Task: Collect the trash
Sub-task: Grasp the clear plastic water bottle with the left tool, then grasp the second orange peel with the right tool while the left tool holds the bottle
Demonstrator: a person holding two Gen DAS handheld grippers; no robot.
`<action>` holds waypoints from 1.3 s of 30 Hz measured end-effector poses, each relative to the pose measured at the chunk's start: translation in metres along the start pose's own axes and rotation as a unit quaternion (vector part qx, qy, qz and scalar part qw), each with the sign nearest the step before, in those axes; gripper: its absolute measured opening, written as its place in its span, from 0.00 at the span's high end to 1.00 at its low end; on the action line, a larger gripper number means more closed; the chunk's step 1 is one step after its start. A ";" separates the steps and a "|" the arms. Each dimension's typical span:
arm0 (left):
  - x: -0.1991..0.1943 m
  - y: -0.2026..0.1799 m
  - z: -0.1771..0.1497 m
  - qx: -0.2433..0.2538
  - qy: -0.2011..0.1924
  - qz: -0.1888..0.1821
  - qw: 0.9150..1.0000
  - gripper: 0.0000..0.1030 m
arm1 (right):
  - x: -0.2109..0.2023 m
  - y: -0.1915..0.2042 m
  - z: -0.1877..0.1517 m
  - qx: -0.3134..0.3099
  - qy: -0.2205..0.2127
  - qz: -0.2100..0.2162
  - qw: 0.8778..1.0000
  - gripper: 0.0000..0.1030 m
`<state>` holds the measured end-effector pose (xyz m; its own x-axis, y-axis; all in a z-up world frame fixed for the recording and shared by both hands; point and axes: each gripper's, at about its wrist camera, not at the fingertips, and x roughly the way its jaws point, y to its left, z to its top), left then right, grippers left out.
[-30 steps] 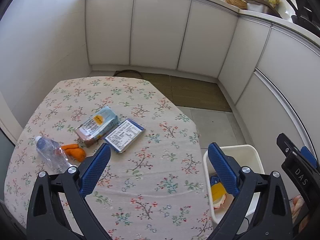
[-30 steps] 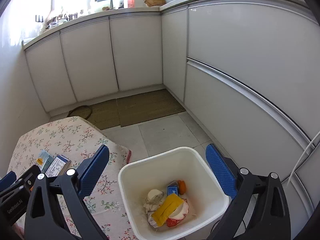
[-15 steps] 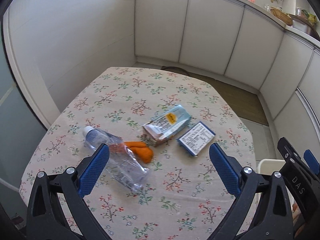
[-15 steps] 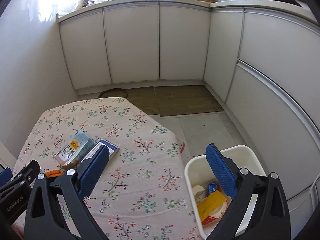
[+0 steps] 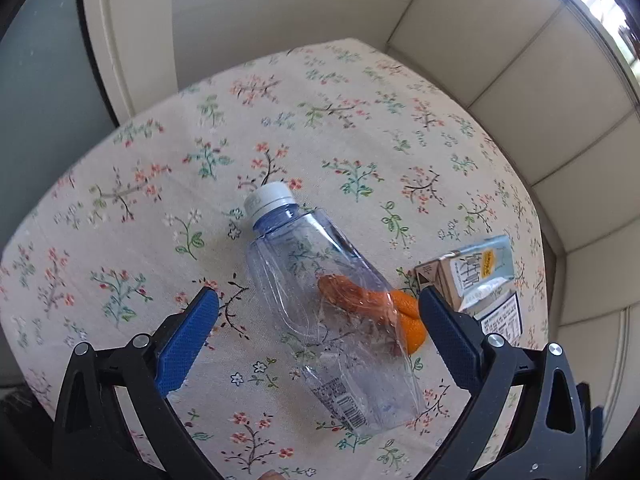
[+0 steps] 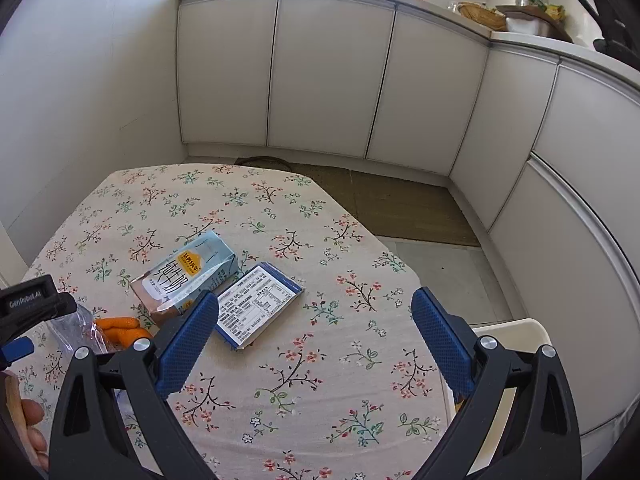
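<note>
A clear plastic bottle [image 5: 320, 300] with a white cap lies on the floral tablecloth [image 5: 160, 168], its body between the wide-apart blue fingers of my open left gripper [image 5: 316, 308]. Orange peel [image 5: 408, 316] lies behind the bottle, and a light-blue drink carton [image 5: 476, 276] lies to the right. In the right wrist view the carton [image 6: 188, 276] and a flat blue packet [image 6: 258, 304] lie ahead of my open right gripper [image 6: 316, 320], which holds nothing. The peel [image 6: 120, 330] and the bottle [image 6: 76, 328] show at the left.
A white bin's rim [image 6: 512, 326] shows by the table's right edge, behind my right finger. White cabinets [image 6: 328, 72] curve round the room, with a brown mat [image 6: 400, 208] on the floor. A person's hand [image 6: 24, 420] holds the left gripper.
My left gripper has swung left and down over the bottle, which now lies between its fingers. My right gripper has turned from the bin toward the table. Both stay open.
</note>
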<state>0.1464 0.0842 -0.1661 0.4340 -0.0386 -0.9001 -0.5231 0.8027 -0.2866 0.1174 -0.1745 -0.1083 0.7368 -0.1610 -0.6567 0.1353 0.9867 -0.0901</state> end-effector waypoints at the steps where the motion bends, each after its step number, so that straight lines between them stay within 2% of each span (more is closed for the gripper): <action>1: 0.008 0.006 0.002 -0.020 0.014 -0.004 1.000 0.07 | 0.002 0.000 0.000 -0.002 0.003 0.000 1.000 0.08; 6: 0.034 0.022 0.006 -0.079 0.058 -0.033 0.995 0.07 | 0.014 -0.003 -0.002 0.004 0.025 0.003 1.000 0.08; 9: 0.033 0.018 0.005 -0.073 0.050 -0.043 0.995 0.08 | 0.021 -0.002 -0.005 0.006 0.044 0.010 0.999 0.08; 10: 0.032 0.015 0.005 -0.067 0.050 -0.050 0.995 0.14 | 0.022 -0.002 -0.007 0.004 0.048 0.012 0.999 0.08; 11: 0.032 0.013 0.004 -0.061 0.050 -0.058 0.995 0.26 | 0.023 -0.001 -0.007 0.002 0.051 0.014 0.999 0.08; 12: 0.031 0.010 0.004 -0.055 0.051 -0.060 0.995 0.31 | 0.024 -0.001 -0.009 0.000 0.054 0.017 0.998 0.08; 13: 0.031 0.009 0.004 -0.049 0.051 -0.065 0.995 0.40 | 0.025 -0.001 -0.009 0.000 0.059 0.021 0.998 0.08; 16: 0.026 0.006 0.003 -0.042 0.048 -0.085 0.994 0.41 | 0.030 0.000 -0.012 0.001 0.076 0.027 0.997 0.08; 20: 0.008 0.000 0.006 -0.014 0.020 -0.098 0.995 0.42 | 0.036 0.000 -0.015 0.003 0.091 0.041 0.995 0.08; 24: -0.023 -0.007 0.010 0.013 -0.007 -0.110 0.994 0.42 | 0.039 0.013 -0.015 -0.017 0.098 0.094 0.991 0.08; 28: -0.076 -0.021 0.014 0.073 -0.062 -0.118 0.988 0.42 | 0.044 0.045 -0.019 -0.060 0.118 0.179 0.975 0.08; 30: -0.104 -0.027 0.016 0.098 -0.085 -0.130 0.983 0.42 | 0.039 0.067 -0.021 -0.100 0.104 0.204 0.968 0.09; 32: -0.133 -0.029 0.018 0.122 -0.112 -0.139 0.976 0.42 | 0.029 0.094 -0.025 -0.171 0.064 0.213 0.960 0.09; 34: -0.155 -0.028 0.018 0.135 -0.133 -0.146 0.971 0.42 | 0.023 0.122 -0.031 -0.245 0.031 0.225 0.943 0.10; 37: -0.174 -0.021 0.020 0.129 -0.152 -0.163 0.966 0.42 | 0.027 0.155 -0.039 -0.317 0.026 0.240 0.917 0.21; 39: -0.178 -0.016 0.021 0.121 -0.154 -0.176 0.965 0.42 | 0.029 0.170 -0.043 -0.354 0.023 0.247 0.902 0.25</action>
<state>0.0933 0.0910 0.0052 0.7704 -0.1843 -0.6104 -0.1340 0.8891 -0.4376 0.1330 -0.0102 -0.1752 0.5601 0.2871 -0.7771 -0.6709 0.7075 -0.2222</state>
